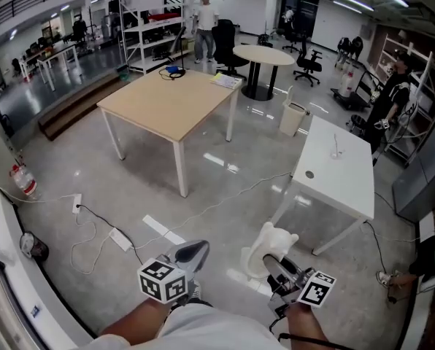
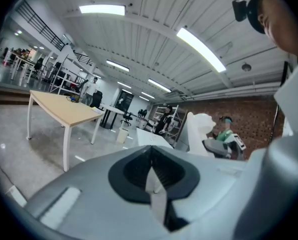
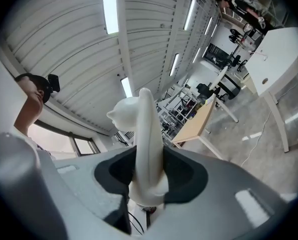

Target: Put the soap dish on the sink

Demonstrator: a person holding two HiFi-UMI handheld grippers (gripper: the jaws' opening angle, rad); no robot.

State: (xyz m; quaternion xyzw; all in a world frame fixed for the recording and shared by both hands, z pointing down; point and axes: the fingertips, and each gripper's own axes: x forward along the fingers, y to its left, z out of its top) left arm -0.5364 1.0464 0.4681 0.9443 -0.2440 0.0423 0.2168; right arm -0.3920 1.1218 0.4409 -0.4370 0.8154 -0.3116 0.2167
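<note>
Soap dish [image 3: 145, 126] white, clamped in right gripper [image 3: 148, 170]; left gripper [image 2: 152, 173] jaws together, empty

grey hand-held grippers [image 1: 192, 252] [image 1: 271, 262], square-marked cubes [image 1: 162, 281] [image 1: 316, 289]

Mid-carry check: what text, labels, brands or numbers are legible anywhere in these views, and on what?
No text is legible in any view.
Left marker cube on the left gripper: black-and-white square patterns, no letters.
Right marker cube on the right gripper: the same.
Soap dish: plain white, no print visible.
Papers on the wooden table: too small to read.
Bottle label: too small to read.
</note>
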